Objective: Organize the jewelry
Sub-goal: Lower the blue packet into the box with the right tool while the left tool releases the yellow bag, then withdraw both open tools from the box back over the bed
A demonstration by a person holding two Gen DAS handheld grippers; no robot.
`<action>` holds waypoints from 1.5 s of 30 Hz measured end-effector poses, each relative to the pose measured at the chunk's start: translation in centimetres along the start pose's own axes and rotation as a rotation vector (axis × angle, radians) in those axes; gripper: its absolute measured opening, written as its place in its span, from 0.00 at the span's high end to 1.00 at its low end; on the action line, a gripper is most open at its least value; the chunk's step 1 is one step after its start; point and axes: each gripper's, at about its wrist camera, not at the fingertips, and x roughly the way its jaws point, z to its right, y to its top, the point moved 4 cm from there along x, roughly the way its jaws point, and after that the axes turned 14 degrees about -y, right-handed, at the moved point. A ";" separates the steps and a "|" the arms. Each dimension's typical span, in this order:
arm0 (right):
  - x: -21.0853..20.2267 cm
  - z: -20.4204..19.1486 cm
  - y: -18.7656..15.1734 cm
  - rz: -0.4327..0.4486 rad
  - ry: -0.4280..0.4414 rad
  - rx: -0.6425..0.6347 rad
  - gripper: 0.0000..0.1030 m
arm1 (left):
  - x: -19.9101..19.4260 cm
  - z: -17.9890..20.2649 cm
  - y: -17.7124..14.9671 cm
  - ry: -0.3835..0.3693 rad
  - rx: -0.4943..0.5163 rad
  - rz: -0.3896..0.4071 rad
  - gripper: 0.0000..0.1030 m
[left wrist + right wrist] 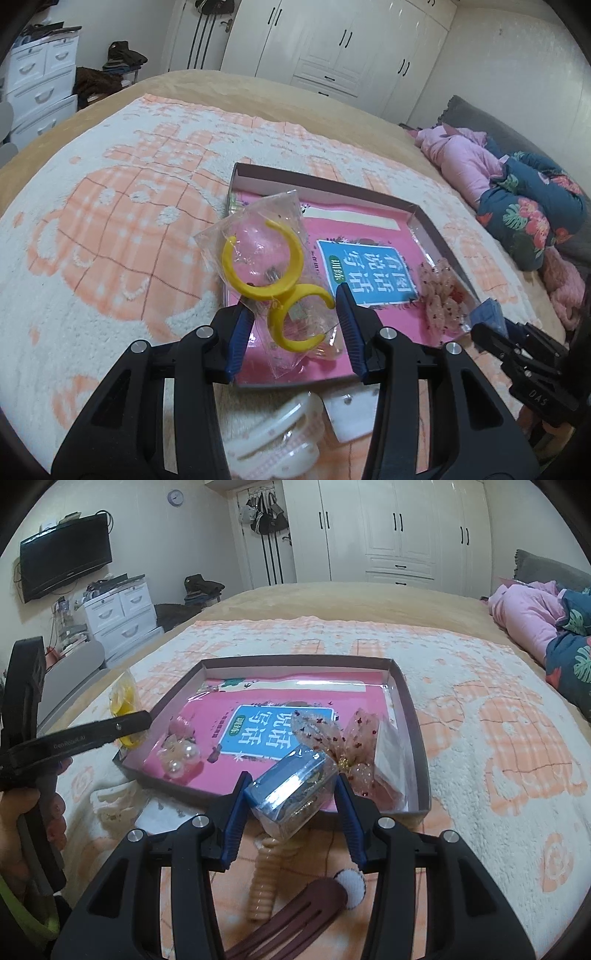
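In the left wrist view, the left gripper [293,306] was closed partway on a crinkled clear plastic bag [258,236] holding two smooth yellow open rings [264,258], its blue ribbed pads pressing the bag from both sides. The bag hung over the near left corner of a shallow cardboard tray [325,192] with dark outer walls and a glossy pink printed sheet on its floor. A sheer spotted bow [439,295] lay inside the tray against its right wall. Just outside the tray's near wall lay a white scalloped hair clip [280,432] on the fluffy peach-and-white blanket [110,221]. In the right wrist view, the right gripper [291,794] was closed about halfway on a small clear rectangular box [291,794] with a blue base, tilted, above the tray's [295,661] near wall. Inside the tray lay the bow [332,738] near the right side and a cluster of round pearl beads [181,757] near the left corner. On the blanket [480,701] outside the near wall lay a ridged beige clip [266,878] and a dark red forked clip [295,915].
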 end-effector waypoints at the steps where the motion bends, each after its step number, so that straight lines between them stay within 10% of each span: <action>1: 0.2 0.1 0.1 -0.001 -0.002 0.003 0.57 | 0.3 -0.1 0.0 0.003 0.003 -0.003 0.66; 45: 3.0 3.3 0.2 -0.035 -0.105 0.068 0.43 | 2.1 3.3 -0.7 -0.097 0.100 -0.024 0.46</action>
